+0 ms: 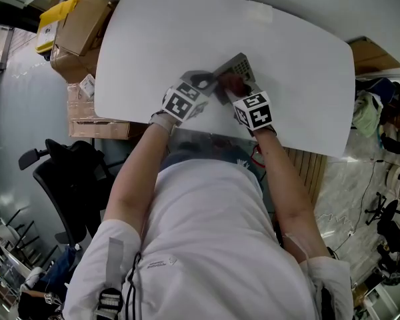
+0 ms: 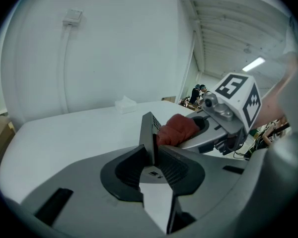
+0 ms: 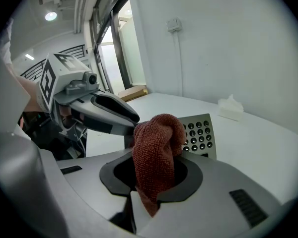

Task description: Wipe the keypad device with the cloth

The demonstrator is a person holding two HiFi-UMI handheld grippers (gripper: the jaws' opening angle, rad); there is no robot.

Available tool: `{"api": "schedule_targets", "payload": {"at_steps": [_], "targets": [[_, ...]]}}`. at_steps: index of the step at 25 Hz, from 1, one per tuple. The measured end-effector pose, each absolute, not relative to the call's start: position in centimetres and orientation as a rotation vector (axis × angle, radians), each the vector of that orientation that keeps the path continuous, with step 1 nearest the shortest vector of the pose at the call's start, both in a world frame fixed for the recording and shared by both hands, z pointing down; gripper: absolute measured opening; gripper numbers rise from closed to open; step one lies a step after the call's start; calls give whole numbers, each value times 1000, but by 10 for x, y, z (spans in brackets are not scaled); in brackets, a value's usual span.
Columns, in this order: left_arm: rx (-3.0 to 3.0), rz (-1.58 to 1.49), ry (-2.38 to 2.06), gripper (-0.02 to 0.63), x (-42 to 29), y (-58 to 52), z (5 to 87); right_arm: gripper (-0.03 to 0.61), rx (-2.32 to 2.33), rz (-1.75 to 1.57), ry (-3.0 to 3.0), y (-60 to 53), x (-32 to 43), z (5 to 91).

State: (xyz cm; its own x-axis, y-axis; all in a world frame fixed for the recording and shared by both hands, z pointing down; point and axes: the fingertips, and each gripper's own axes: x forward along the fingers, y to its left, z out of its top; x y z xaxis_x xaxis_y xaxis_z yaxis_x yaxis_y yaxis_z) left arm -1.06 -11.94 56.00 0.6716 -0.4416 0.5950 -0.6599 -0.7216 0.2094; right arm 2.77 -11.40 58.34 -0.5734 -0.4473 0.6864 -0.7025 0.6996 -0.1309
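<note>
Nearest the head camera, a person's white shirt point(image 1: 207, 245) and forearms point(image 1: 137, 172) are seen, reaching out over a white table point(image 1: 147, 39). Near the table's middle, the keypad device point(image 3: 201, 135) is held tilted up on edge, with its key face turned toward the right gripper point(image 3: 150, 180). The left gripper point(image 2: 152, 157) is pressed tight on the device's near edge, and the thin slab stands between its jaws. The right gripper's jaws are clamped on a bunched red-brown cloth point(image 3: 156, 143), whose rounded end appears to rest against the key face.

The device is judged to be stiff, thin and light, probably smooth plastic that could slip or twist under rubbing. It is best taken by a bare edge away from the keys. The cloth is judged to be soft and limp, so it is best pinched low in the bunch, with a padded fold left free beyond the jaws.
</note>
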Motion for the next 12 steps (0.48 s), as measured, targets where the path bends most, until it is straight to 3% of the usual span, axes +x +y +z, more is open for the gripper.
{"api": "schedule_targets", "payload": {"at_steps": [12], "targets": [[2474, 740, -870, 78, -10, -120, 560, 91, 875, 562, -2247, -100, 41, 601]]}}
